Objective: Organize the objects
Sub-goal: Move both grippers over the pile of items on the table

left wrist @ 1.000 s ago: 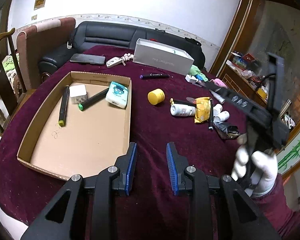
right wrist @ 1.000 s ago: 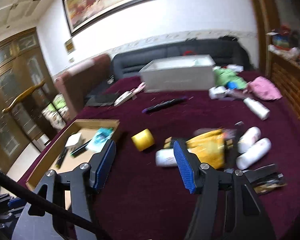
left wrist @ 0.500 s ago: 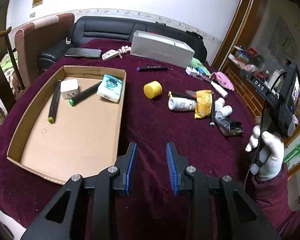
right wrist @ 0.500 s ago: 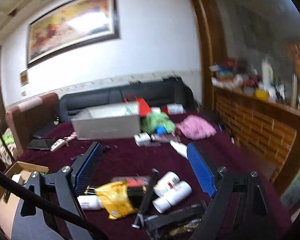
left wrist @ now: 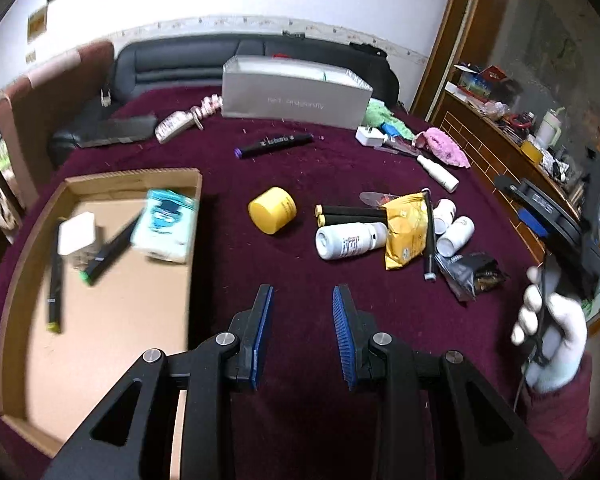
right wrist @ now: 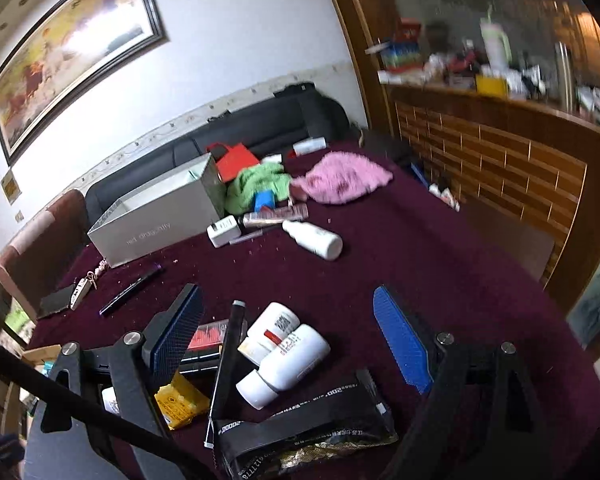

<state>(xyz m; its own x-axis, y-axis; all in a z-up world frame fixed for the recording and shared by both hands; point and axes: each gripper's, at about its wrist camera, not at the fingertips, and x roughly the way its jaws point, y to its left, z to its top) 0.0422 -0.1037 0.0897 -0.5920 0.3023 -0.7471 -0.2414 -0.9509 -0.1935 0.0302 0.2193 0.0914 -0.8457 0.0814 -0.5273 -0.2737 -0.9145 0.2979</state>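
Observation:
A cardboard tray (left wrist: 100, 178) on the maroon table holds markers, a white block and a teal tissue pack (left wrist: 167, 224). Right of it lie a yellow jar (left wrist: 272, 210), a white bottle (left wrist: 350, 240), a yellow packet (left wrist: 406, 230), a black pen (left wrist: 429, 236), two small white bottles (left wrist: 454, 224) and a black packet (left wrist: 474, 274). My left gripper (left wrist: 302, 332) is open and empty above the table's near edge. My right gripper (right wrist: 288, 344) is open wide and empty above the two white bottles (right wrist: 284, 354), with the black packet (right wrist: 308, 436) just below it.
A grey box (left wrist: 296, 92), a purple-capped marker (left wrist: 274, 144), a white charger (left wrist: 368, 136), green and pink cloths (right wrist: 340, 176), a white spray bottle (right wrist: 314, 236) and keys (left wrist: 180, 120) lie at the far side. A wooden counter (right wrist: 500, 152) stands to the right.
My right gripper has tilted down and now hangs over the white bottles and black packet. My left gripper has shifted a little to the right, still open.

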